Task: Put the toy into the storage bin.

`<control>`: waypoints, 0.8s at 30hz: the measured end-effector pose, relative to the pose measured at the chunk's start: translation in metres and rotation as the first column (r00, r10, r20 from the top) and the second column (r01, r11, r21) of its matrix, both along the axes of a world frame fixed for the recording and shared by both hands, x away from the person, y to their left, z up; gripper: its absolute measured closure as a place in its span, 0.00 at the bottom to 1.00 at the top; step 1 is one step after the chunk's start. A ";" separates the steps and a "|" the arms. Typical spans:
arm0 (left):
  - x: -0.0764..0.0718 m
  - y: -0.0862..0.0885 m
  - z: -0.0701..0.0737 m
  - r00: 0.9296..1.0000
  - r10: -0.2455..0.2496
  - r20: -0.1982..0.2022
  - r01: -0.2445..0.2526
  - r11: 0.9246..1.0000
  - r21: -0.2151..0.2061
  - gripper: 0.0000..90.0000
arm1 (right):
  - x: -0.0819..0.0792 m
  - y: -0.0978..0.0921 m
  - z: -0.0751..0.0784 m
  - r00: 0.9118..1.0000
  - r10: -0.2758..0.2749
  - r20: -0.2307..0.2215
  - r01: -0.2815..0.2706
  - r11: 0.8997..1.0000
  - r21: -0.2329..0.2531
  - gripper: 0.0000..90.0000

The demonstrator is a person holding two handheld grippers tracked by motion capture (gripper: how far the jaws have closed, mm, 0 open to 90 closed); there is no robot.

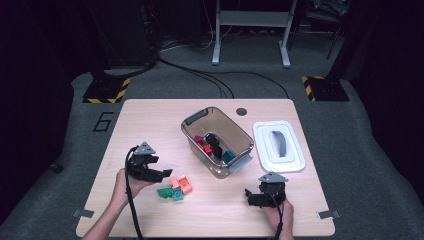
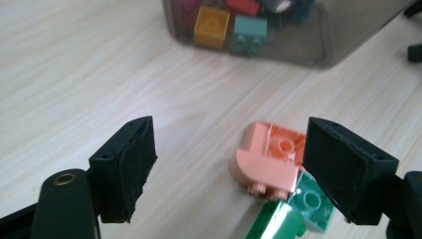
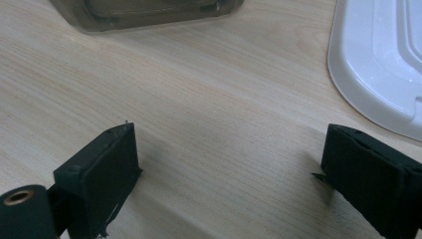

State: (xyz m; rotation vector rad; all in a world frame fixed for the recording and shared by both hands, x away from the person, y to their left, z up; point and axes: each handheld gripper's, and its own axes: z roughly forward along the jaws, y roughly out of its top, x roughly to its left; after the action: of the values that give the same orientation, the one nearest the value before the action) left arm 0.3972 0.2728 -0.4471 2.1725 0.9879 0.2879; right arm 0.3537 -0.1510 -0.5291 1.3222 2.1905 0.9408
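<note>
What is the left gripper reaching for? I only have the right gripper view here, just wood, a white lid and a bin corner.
Observer: The left gripper hangs open over a peach brick on the table.
Operator: Is that brick alone?
Observer: No, green bricks lie against it, in a small loose cluster.
Operator: Anything inside the bin?
Observer: Yes, the clear bin already holds several coloured bricks, an orange one and a teal one among them.
</note>
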 end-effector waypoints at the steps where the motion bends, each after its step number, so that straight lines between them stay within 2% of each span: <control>1: -0.002 0.000 -0.003 1.000 -0.001 -0.009 0.001 1.000 0.003 0.23 | 0.000 0.000 0.000 1.000 -0.001 0.000 0.001 1.000 0.001 0.08; 5: -0.010 0.001 -0.015 1.000 -0.012 -0.017 0.013 0.999 0.032 0.23 | 0.000 0.000 0.000 1.000 -0.001 -0.001 0.001 1.000 0.001 0.08; 10: -0.020 0.000 -0.025 0.997 -0.064 -0.031 0.066 0.996 0.060 0.31 | 0.000 0.000 0.000 1.000 -0.001 0.000 0.001 1.000 0.001 0.08; 14: -0.024 -0.004 -0.028 0.994 -0.107 -0.033 0.109 0.991 0.079 0.39 | 0.000 0.000 0.000 1.000 -0.001 0.000 0.001 1.000 0.001 0.08; 19: -0.027 -0.014 -0.030 0.984 -0.168 -0.053 0.173 0.978 0.113 0.46 | 0.000 0.000 0.000 1.000 -0.001 0.000 0.001 1.000 0.000 0.08; 21: -0.029 -0.018 -0.031 0.978 -0.201 -0.063 0.208 0.967 0.146 0.52 | 0.000 0.000 0.000 1.000 -0.001 0.000 0.001 1.000 0.001 0.08; 24: -0.030 -0.023 -0.034 0.971 -0.227 -0.076 0.237 0.954 0.184 0.57 | 0.000 0.000 0.000 1.000 -0.001 0.000 0.001 1.000 0.001 0.08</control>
State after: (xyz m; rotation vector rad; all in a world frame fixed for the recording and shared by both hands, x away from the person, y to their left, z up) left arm 0.3674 0.2502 -0.4814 2.4579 0.7485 0.2201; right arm 0.3537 -0.1510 -0.5292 1.3235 2.1894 0.9413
